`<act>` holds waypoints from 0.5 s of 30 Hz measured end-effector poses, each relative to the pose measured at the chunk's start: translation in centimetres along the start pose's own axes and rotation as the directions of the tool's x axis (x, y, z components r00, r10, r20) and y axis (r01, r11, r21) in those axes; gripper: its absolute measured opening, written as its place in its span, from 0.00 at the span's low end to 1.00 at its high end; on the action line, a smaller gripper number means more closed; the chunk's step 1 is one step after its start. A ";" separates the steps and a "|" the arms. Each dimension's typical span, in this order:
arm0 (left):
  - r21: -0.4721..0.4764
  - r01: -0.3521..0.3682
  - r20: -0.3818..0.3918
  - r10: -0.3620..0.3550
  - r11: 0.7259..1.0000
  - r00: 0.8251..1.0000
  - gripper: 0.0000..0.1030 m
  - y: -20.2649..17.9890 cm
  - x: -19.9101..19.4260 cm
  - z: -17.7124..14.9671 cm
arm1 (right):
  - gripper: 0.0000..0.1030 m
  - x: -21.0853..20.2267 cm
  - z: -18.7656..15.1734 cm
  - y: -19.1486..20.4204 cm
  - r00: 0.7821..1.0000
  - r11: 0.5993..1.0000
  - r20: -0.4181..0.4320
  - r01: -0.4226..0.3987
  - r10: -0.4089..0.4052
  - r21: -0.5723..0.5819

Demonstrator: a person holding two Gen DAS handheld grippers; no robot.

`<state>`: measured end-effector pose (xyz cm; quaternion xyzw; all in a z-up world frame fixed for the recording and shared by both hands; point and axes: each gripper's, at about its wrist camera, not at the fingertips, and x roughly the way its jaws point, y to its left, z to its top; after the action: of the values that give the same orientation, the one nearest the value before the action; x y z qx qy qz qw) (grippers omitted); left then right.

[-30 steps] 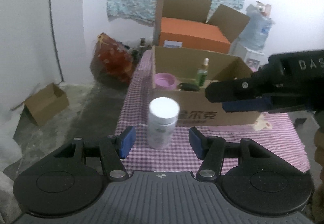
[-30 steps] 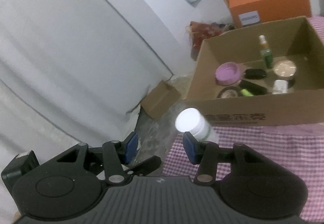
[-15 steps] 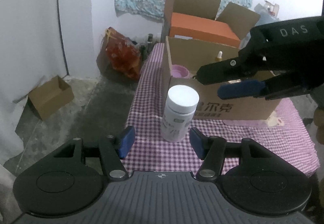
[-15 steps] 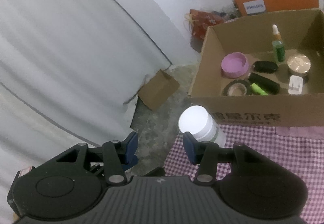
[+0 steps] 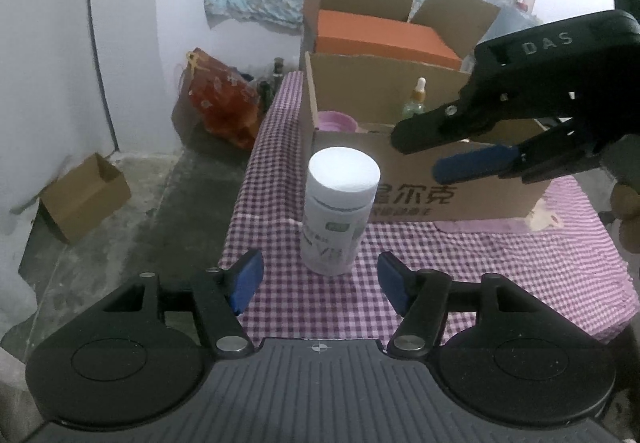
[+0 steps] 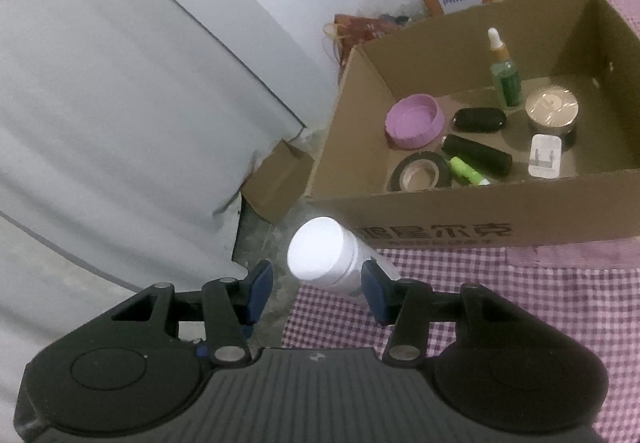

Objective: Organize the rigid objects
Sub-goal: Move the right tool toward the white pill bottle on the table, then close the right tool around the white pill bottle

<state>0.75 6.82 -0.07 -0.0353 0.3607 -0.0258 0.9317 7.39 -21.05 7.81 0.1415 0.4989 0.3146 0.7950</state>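
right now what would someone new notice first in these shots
The white bottle stands upright on the checked tablecloth, just ahead of the open left hand-held gripper. Behind it sits an open cardboard box holding a purple bowl, a green dropper bottle and other small items. The right hand-held gripper, also open, hovers in front of the box.

The left gripper (image 5: pixel 320 277) has a matte black body with a ribbed grey deck, two round discs and silver screws — its fingers (image 5: pixel 246 280) carry blue pads. The right gripper (image 6: pixel 317 291) has the same build; seen from the side, it bears the pale letters "DAS" — a bit of skin shows behind it.
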 end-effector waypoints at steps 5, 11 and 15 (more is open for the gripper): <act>0.023 -0.003 -0.012 0.004 1.000 1.000 0.61 -0.4 2.0 0.5 | 0.50 1.8 0.7 -0.6 1.000 1.000 -0.025 -0.002 0.003 0.022; 0.042 0.012 -0.022 -0.012 0.999 1.000 0.61 -0.9 3.7 1.2 | 0.50 3.2 1.1 -0.8 0.999 1.000 -0.041 0.005 -0.004 0.023; 0.051 0.019 -0.024 -0.018 0.999 1.000 0.61 -1.3 4.7 1.8 | 0.50 3.9 1.3 -0.9 0.999 1.000 -0.054 0.005 -0.004 0.031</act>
<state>5.40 5.24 -1.74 -0.0146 0.3707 -0.0439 0.9276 10.06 -19.14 5.16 0.1441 0.5252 0.3088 0.7798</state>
